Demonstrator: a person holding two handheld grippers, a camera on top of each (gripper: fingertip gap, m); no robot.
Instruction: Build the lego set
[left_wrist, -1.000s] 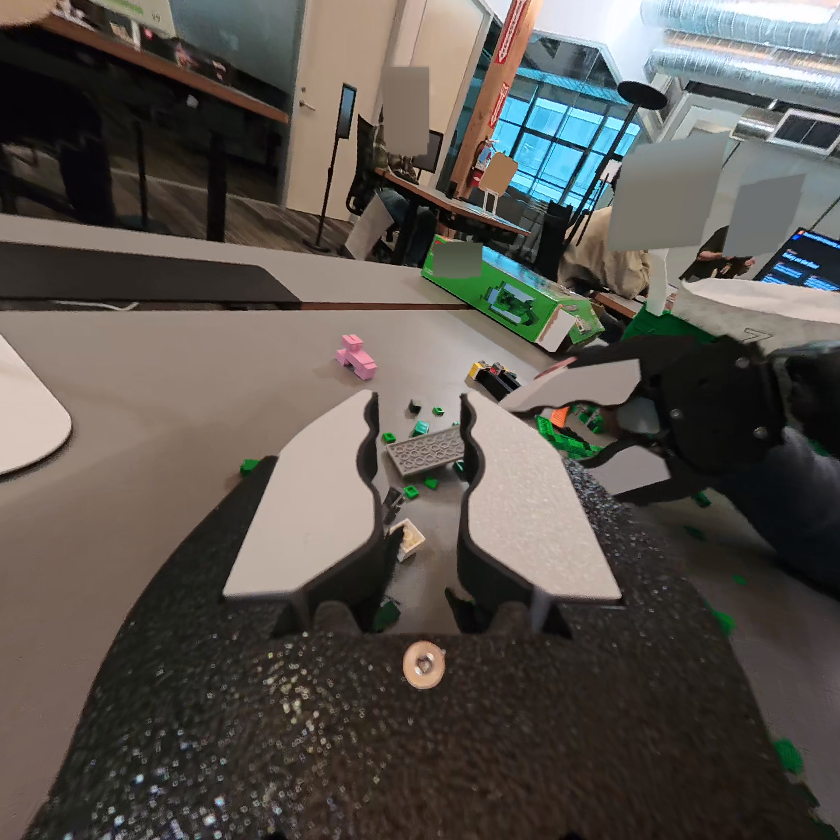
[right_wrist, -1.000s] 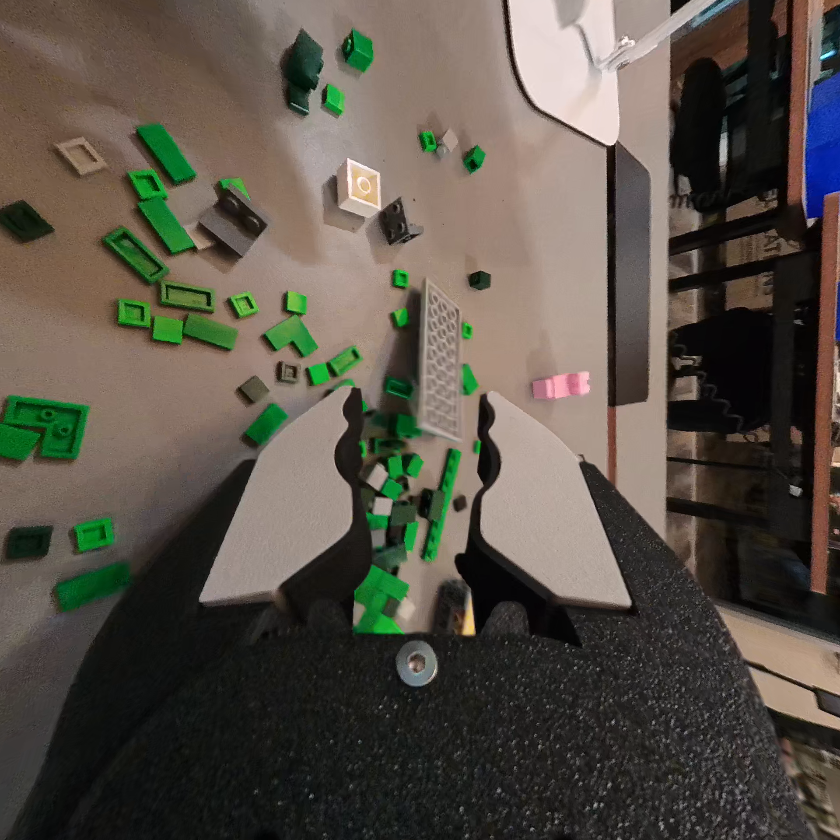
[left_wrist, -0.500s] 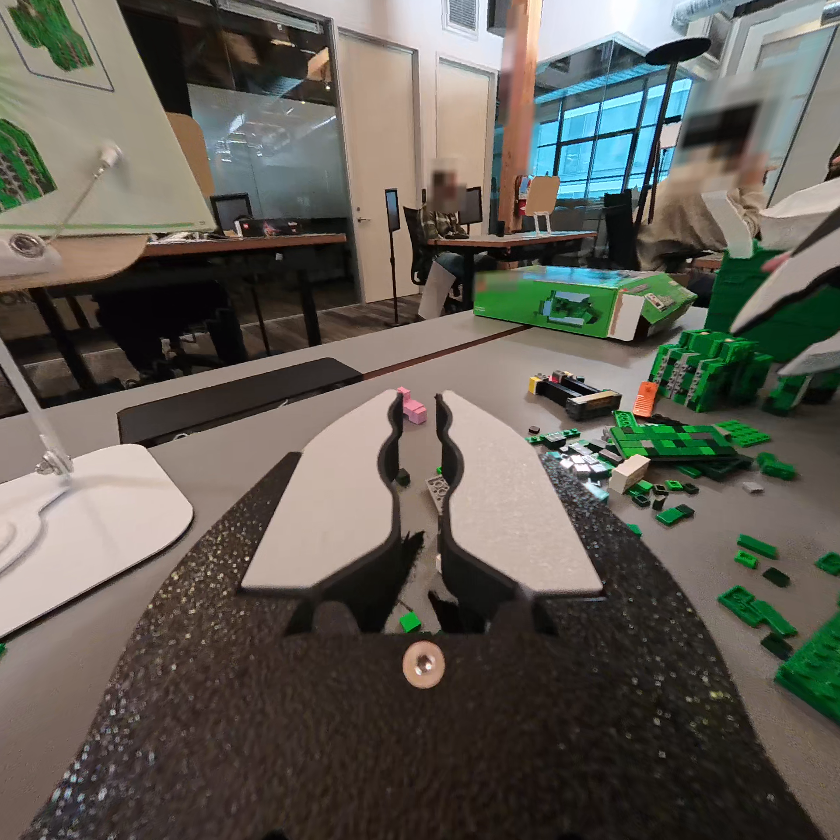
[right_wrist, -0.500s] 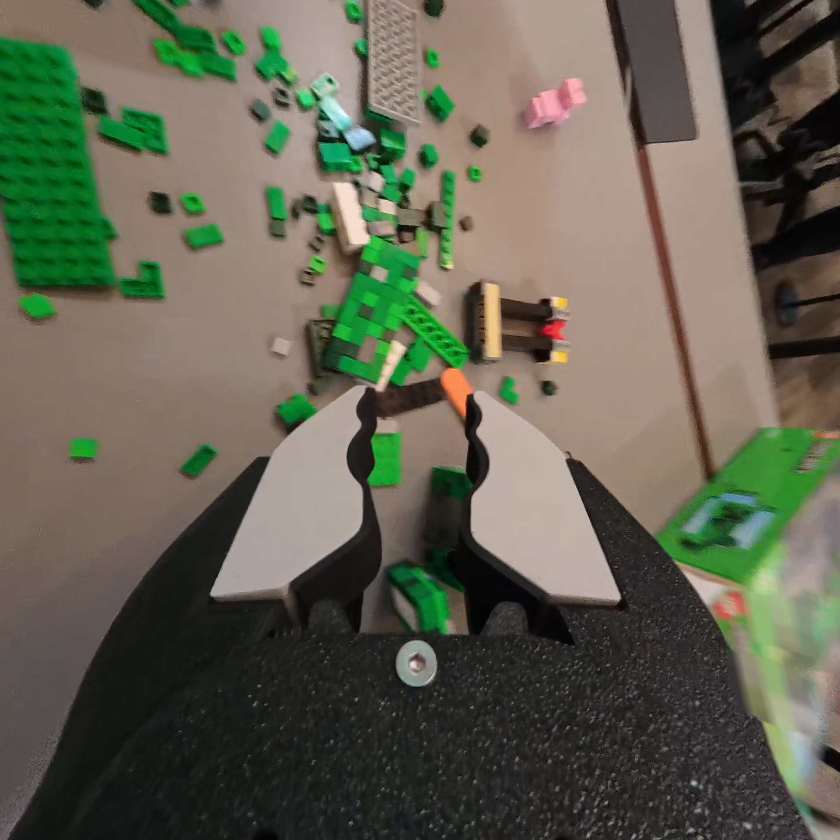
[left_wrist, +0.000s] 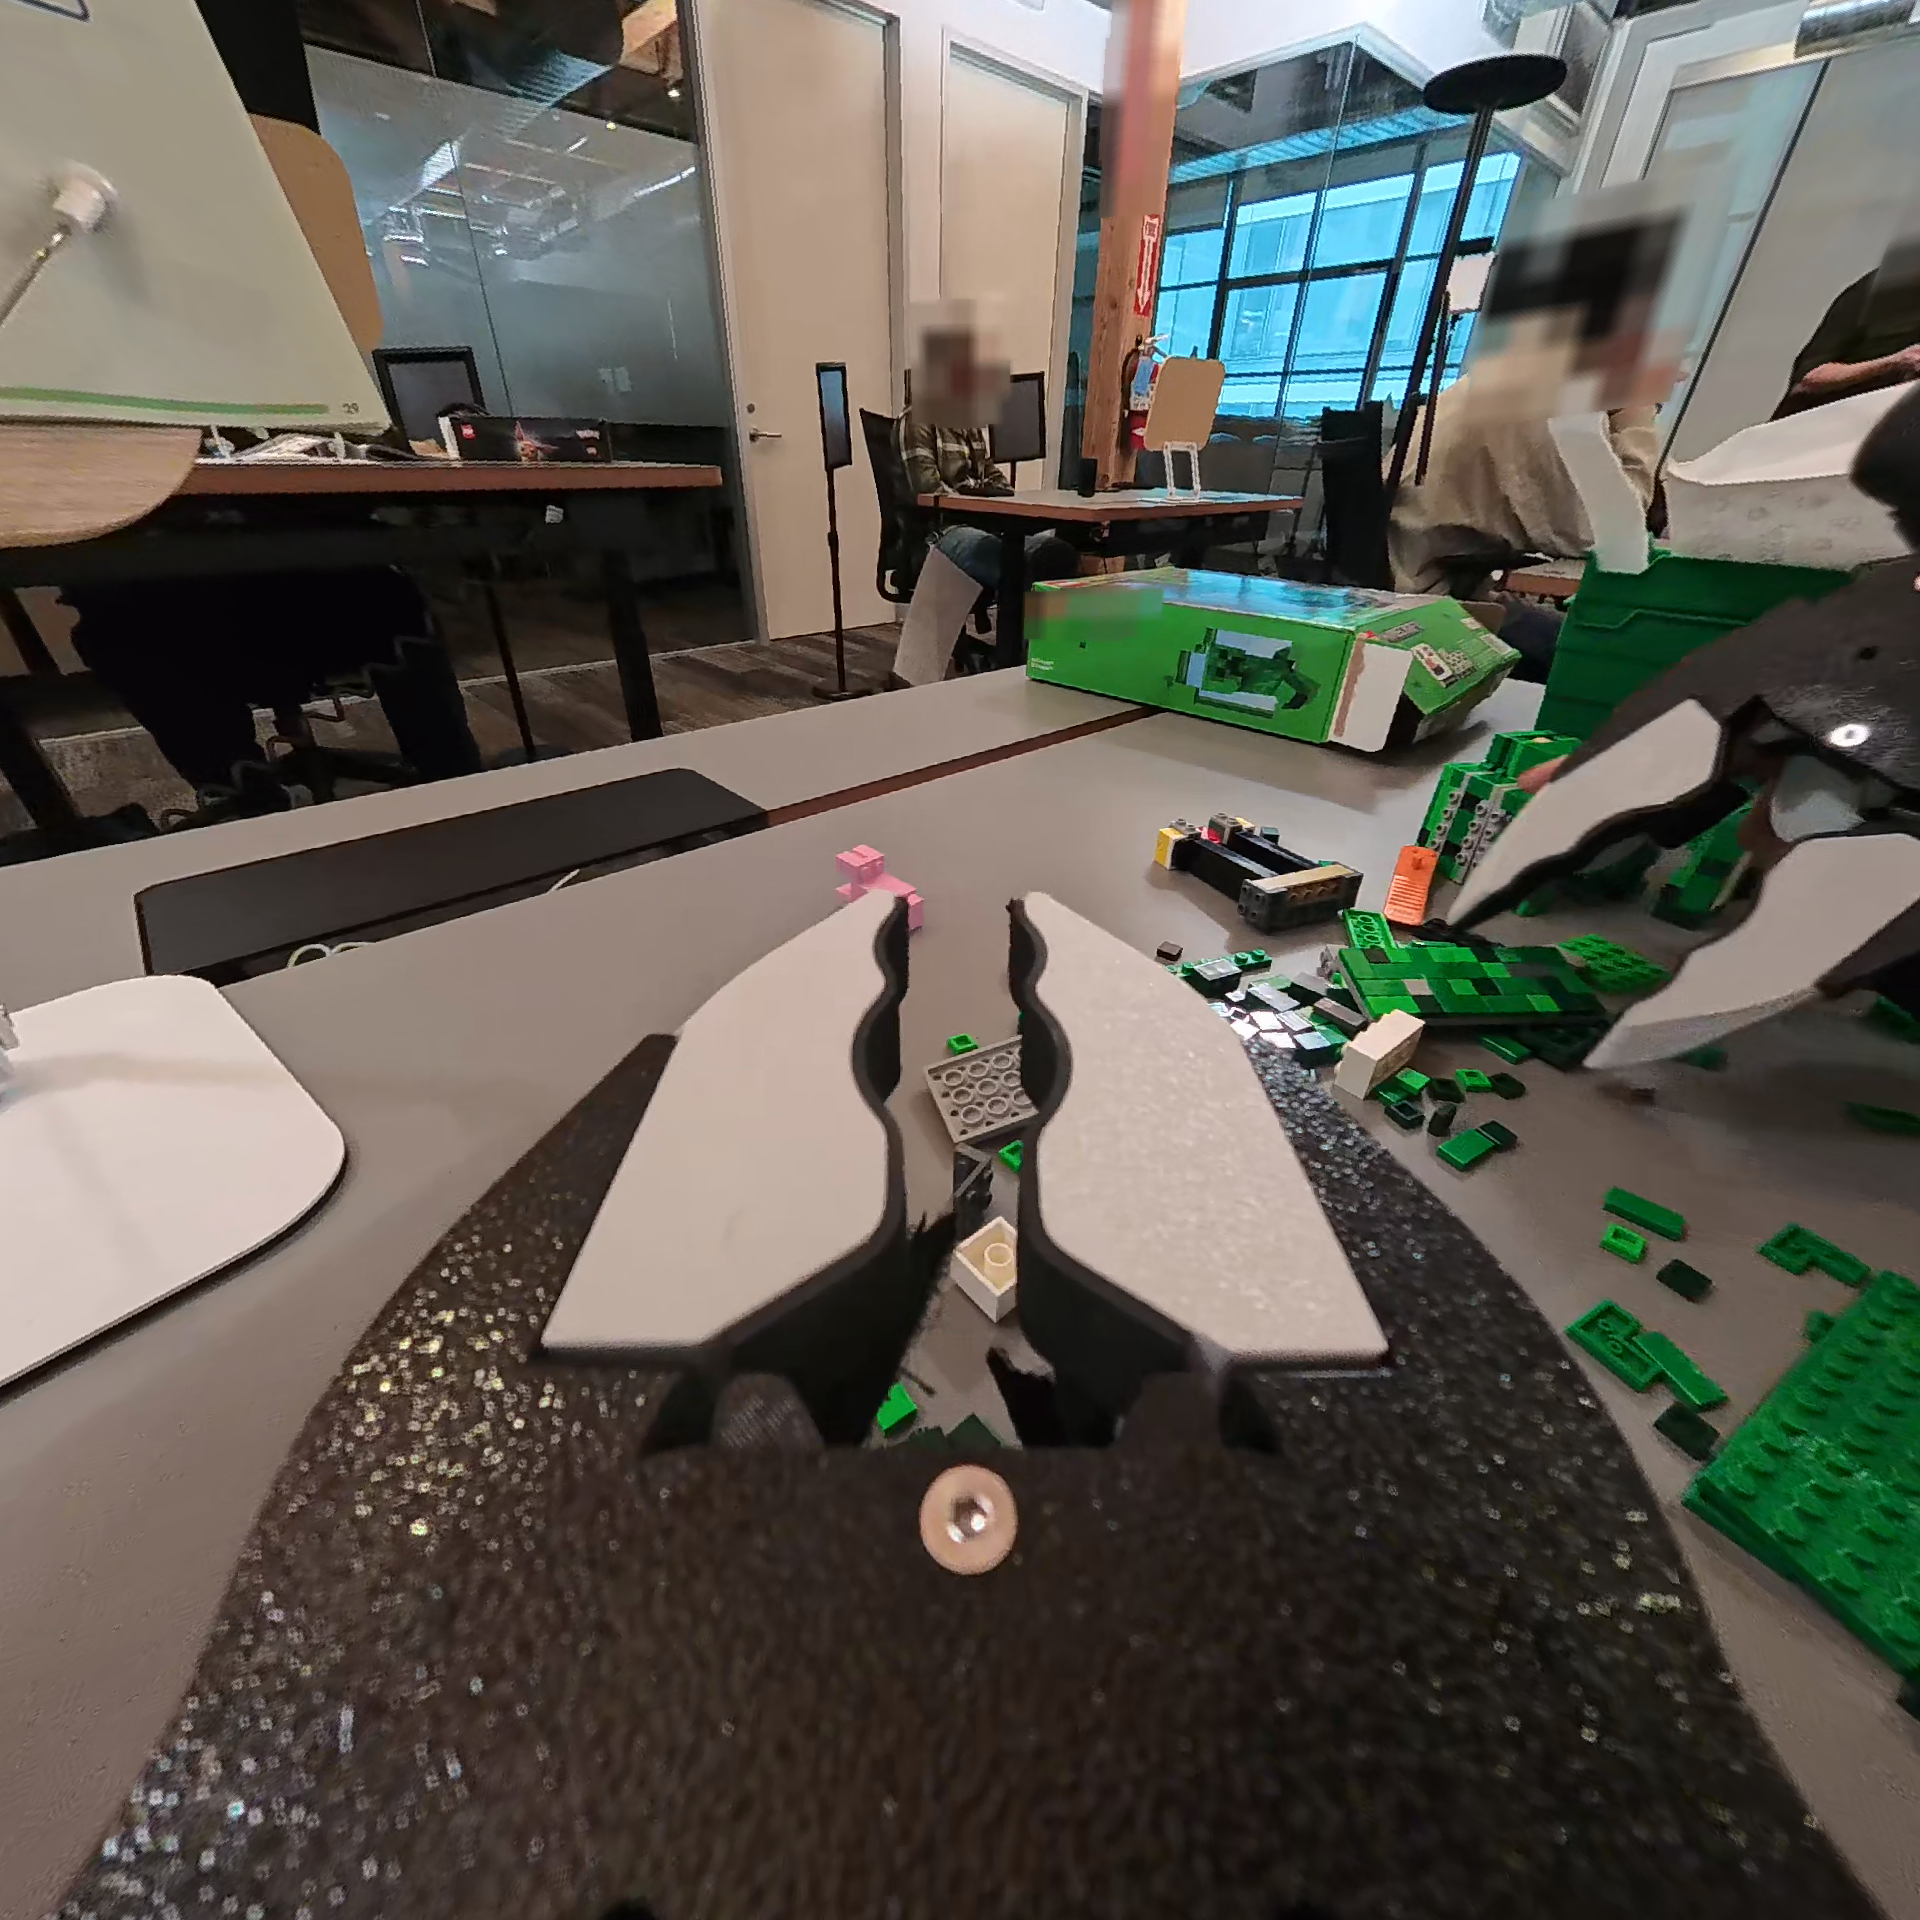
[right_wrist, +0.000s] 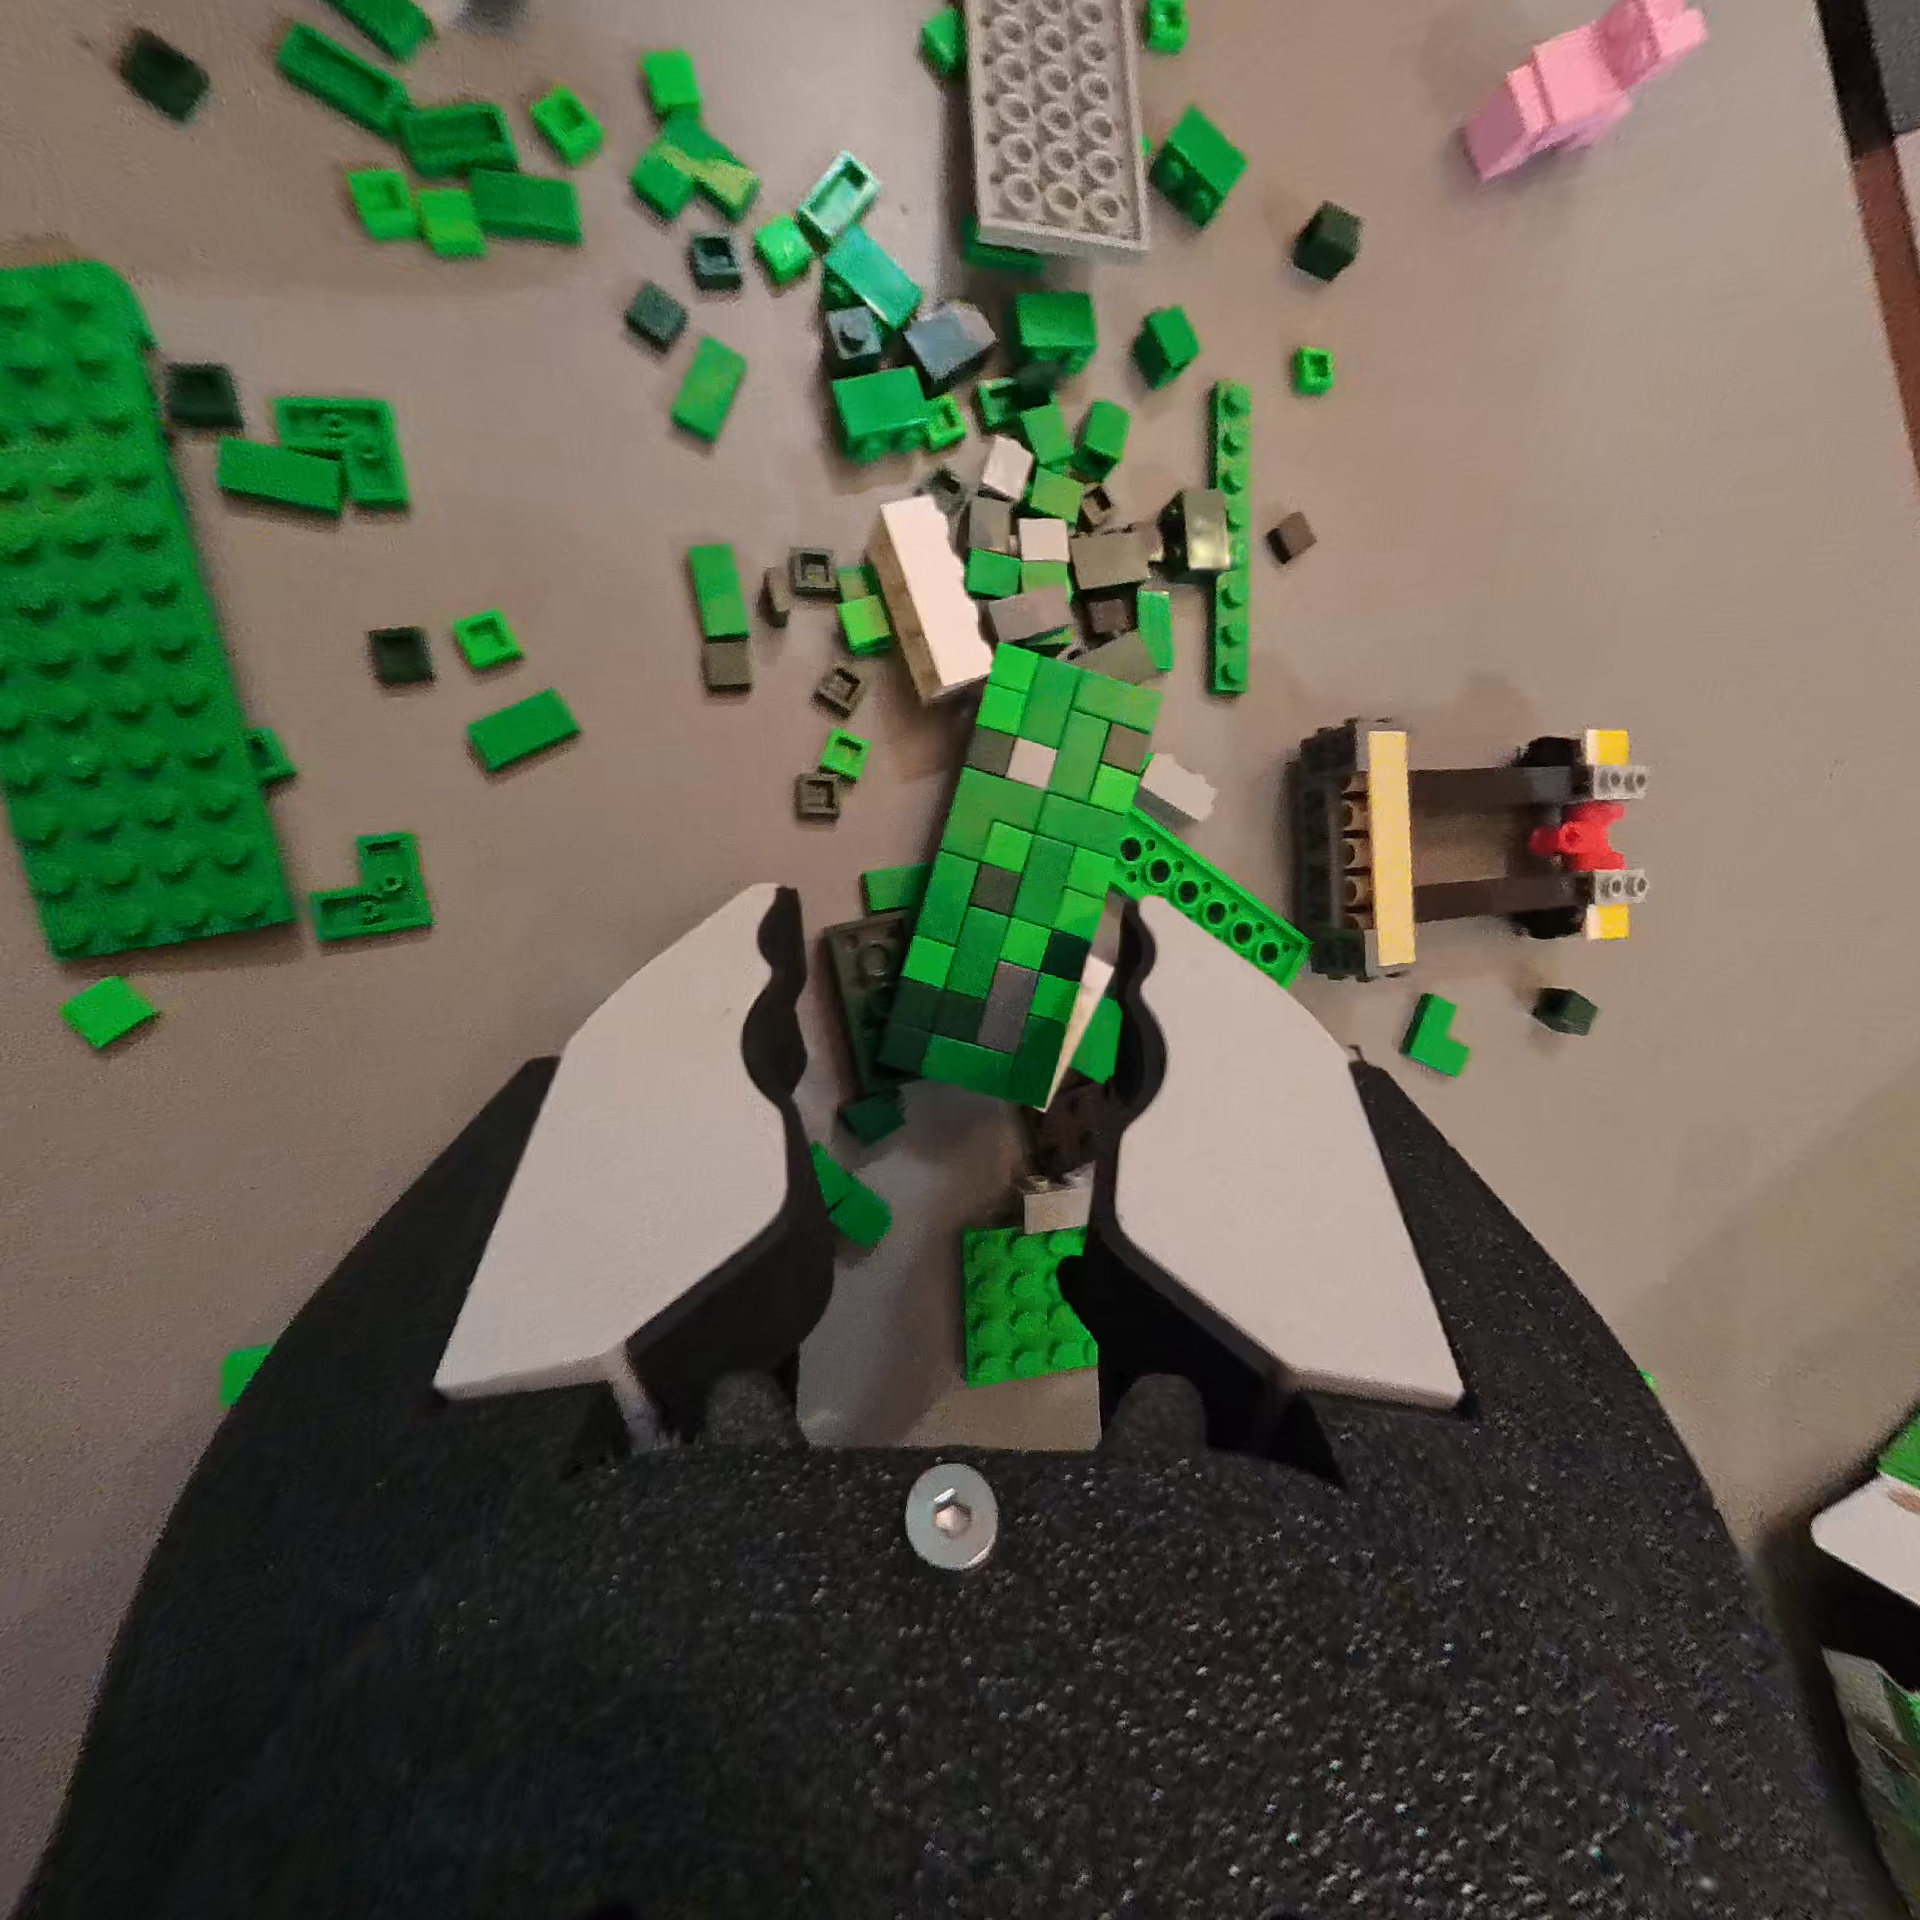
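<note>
My right gripper (right_wrist: 966, 914) is open and hangs low over the grey table, its fingers on either side of the near end of a flat green mosaic panel (right_wrist: 1039, 873) without clearly touching it. In the left wrist view the same gripper (left_wrist: 1538, 966) reaches in from the right over the panel (left_wrist: 1475, 982). My left gripper (left_wrist: 958, 920) is open by a narrow gap and empty. A grey studded plate (left_wrist: 977, 1086) and a white brick (left_wrist: 987, 1268) lie on the table beneath its gap.
Loose green pieces lie scattered around the panel. A large green baseplate (right_wrist: 104, 623) lies left, a black and yellow assembly (right_wrist: 1455, 852) right, and a pink figure (right_wrist: 1579, 94) far right. A green box (left_wrist: 1268, 655) lies at the back. A white stand base (left_wrist: 135, 1153) sits left. The grippers' ends are close to 25 cm from one another. Left tips and right tips are each some 20 cm from the pink figure (right_wrist: 1579, 94).
My right gripper moved from over the grey plate to the green mosaic panel and opened wider around it. My left gripper narrowed its gap, and its view drew back and turned right.
</note>
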